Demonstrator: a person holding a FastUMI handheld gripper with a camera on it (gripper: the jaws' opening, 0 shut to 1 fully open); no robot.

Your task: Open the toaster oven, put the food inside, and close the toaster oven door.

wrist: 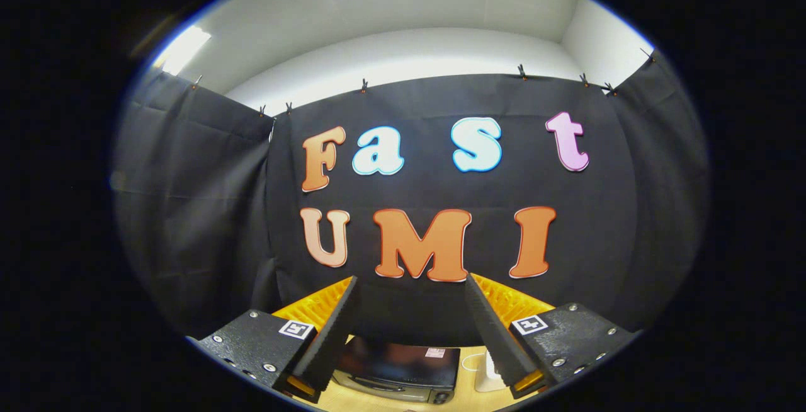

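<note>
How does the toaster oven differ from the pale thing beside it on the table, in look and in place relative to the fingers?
The toaster oven is dark, boxy and wide; the pale object beside it is whitish and shows as a narrow strip. The toaster oven lies between the open gripper's fingers, low in their gap; the pale object is partly hidden behind one finger. Both sit on the wooden table.

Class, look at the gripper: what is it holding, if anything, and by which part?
Nothing is held. The gripper is open, its fingers apart with only air between them; the toaster oven sits below, untouched.
</note>
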